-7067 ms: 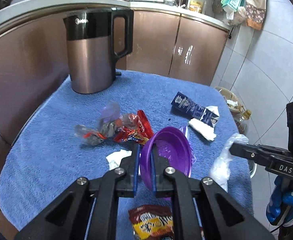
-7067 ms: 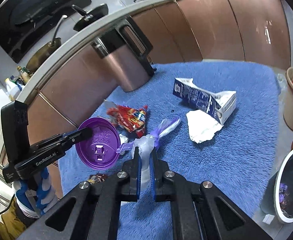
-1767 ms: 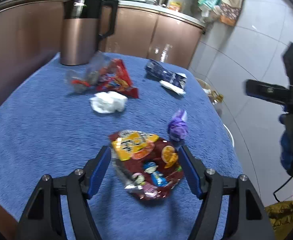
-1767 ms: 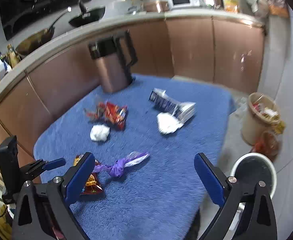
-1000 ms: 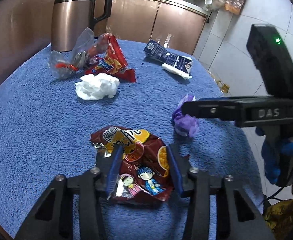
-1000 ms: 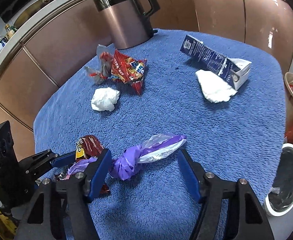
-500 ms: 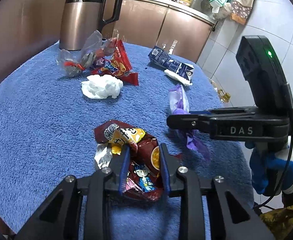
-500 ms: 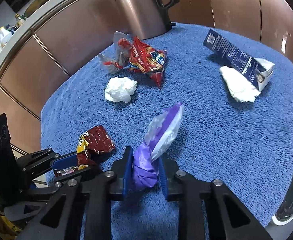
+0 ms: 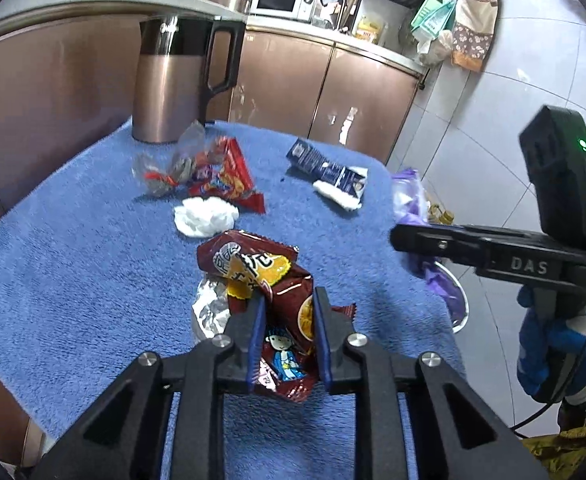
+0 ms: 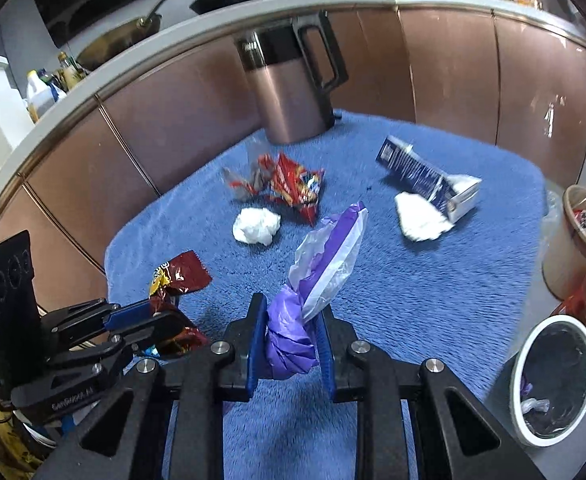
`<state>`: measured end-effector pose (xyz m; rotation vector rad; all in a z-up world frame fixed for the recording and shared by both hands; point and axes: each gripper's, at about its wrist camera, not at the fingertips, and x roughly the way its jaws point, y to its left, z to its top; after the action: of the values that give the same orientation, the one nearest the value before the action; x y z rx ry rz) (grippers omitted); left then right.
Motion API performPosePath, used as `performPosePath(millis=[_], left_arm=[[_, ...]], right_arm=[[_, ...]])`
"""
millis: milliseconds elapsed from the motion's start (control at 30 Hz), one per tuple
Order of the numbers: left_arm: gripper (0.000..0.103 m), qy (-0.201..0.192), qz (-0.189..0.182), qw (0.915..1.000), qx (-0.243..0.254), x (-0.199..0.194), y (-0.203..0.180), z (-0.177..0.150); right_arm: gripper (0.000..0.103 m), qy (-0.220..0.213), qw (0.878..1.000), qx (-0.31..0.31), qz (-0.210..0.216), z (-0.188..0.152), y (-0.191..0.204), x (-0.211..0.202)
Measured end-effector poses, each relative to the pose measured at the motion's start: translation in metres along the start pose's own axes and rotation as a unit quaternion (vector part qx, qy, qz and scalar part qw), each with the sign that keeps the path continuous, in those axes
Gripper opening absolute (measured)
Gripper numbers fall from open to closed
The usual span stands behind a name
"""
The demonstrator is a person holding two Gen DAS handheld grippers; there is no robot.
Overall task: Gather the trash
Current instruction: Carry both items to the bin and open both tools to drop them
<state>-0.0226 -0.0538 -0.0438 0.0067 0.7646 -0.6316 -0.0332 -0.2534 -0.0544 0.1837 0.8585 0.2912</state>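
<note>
Now left gripper fingers closing on brown snack wrapper between them, right gripper fingers clamping purple bag.

Left black plastic two-finger claw: blue pads on inner finger faces, silver screws at linkage pivots. Right black plastic two-finger claw: same build, white "DAS" lettering on side, black box with green LED, thin black cable. Blue-and-white knit glove on hand.
</note>
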Motion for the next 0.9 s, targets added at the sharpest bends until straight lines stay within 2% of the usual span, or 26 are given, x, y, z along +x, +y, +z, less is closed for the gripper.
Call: performPosePath(millis=[333,533,700,900], left_arm=[[0.020,-0.028,0.025,0.9993,0.003,-0.028,-0.018,0.009],[0.020,-0.048,0.041,0.9980,0.004,-0.047,-0.030,0.025],[0.020,-0.042,0.028,0.9987,0.009,-0.042,-0.051,0.043],[0.020,-0.020,-0.006,0.9979,0.061,-0.009,-0.115,0.067]], right_arm=[[0.022,-0.062,0.998,-0.010,-0.003,-0.008,0.005,-0.062],[0.022,-0.093,0.996,0.006,-0.008,-0.018,-0.013,-0.089],[0.022,-0.120,0.992,0.042,0.005,-0.025,-0.037,-0.106],[0.022,-0.143,0.987,0.071,-0.002,-0.036,-0.072,-0.120]])
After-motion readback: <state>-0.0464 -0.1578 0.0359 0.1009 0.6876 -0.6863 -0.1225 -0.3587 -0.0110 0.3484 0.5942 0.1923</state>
